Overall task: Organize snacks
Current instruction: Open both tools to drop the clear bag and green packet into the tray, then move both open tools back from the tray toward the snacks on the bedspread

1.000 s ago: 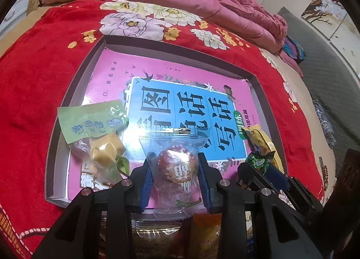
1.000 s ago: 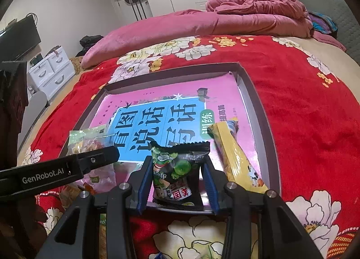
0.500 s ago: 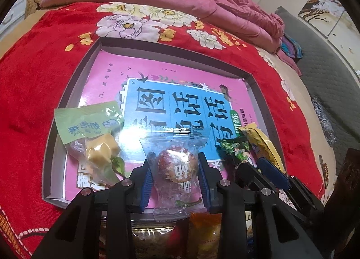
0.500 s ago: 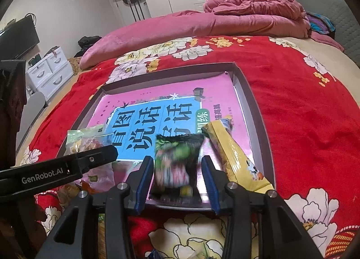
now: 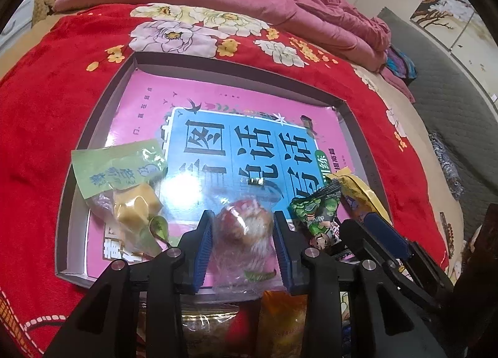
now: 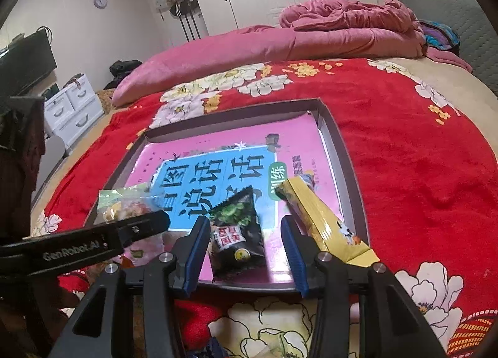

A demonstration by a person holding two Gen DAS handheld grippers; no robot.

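Observation:
A shallow grey tray (image 5: 93, 127) (image 6: 342, 146) lined with a pink and blue book cover lies on the red floral blanket. My left gripper (image 5: 242, 239) is shut on a clear packet with a red round snack (image 5: 242, 227) over the tray's near edge. My right gripper (image 6: 242, 243) is open; a dark green snack packet (image 6: 236, 233) (image 5: 317, 218) lies loose on the tray between its fingers. A yellow snack bar (image 6: 320, 221) (image 5: 358, 190) lies to its right. A green-labelled packet with a yellow cube (image 5: 130, 190) lies at the tray's left.
More snack packets (image 5: 280, 320) lie below the left gripper, in front of the tray. A rolled pink quilt (image 6: 249, 47) lies across the far side of the bed. Drawers (image 6: 71, 109) and wardrobes stand beyond.
The right gripper opened and let go of the dark green packet, which now lies tilted on the tray. The left gripper kept its hold on the red snack packet.

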